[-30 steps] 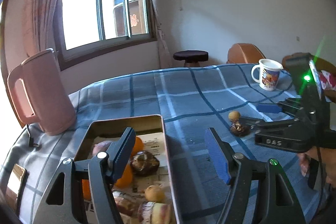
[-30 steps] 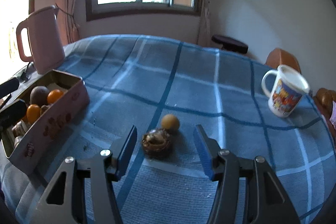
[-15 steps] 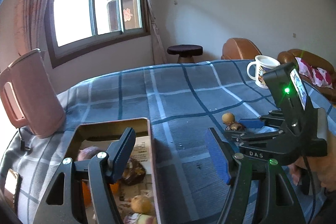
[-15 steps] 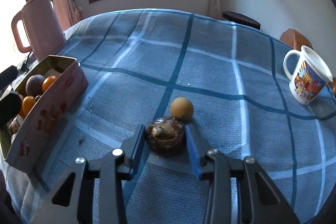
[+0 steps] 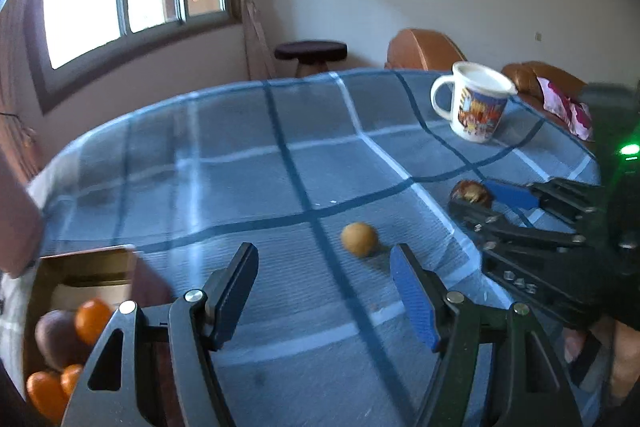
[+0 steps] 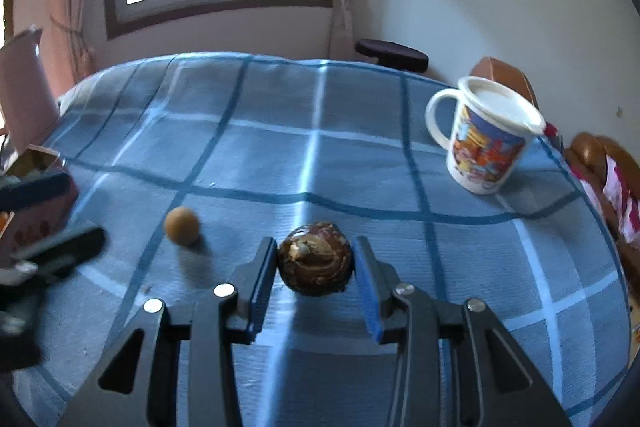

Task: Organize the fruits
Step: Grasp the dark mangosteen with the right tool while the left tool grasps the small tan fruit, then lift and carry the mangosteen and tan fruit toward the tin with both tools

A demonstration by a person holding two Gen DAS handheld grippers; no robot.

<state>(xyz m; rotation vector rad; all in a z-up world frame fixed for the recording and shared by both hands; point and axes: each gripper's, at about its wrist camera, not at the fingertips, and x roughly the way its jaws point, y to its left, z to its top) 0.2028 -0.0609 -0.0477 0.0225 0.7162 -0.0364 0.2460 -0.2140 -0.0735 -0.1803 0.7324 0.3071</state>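
Observation:
My right gripper (image 6: pixel 316 269) is shut on a dark brown mottled fruit (image 6: pixel 315 263) and holds it just above the blue checked cloth; it also shows in the left wrist view (image 5: pixel 470 191). A small round tan fruit (image 6: pixel 182 225) lies on the cloth to its left. In the left wrist view that tan fruit (image 5: pixel 359 239) lies just ahead of my open, empty left gripper (image 5: pixel 322 293). A tin box (image 5: pixel 86 269) at the lower left holds oranges (image 5: pixel 92 315) and a brownish fruit (image 5: pixel 56 337).
A white cartoon mug (image 6: pixel 486 139) stands at the right on the cloth-covered table (image 6: pixel 320 147). A pink kettle (image 6: pixel 22 87) stands at the far left by the tin box (image 6: pixel 40 187). A dark stool (image 6: pixel 392 55) and brown chairs (image 5: pixel 424 47) stand beyond the table.
My right gripper has closed on the dark brown fruit and carried it away from the tan fruit. My left gripper has swung right from over the tin toward the tan fruit.

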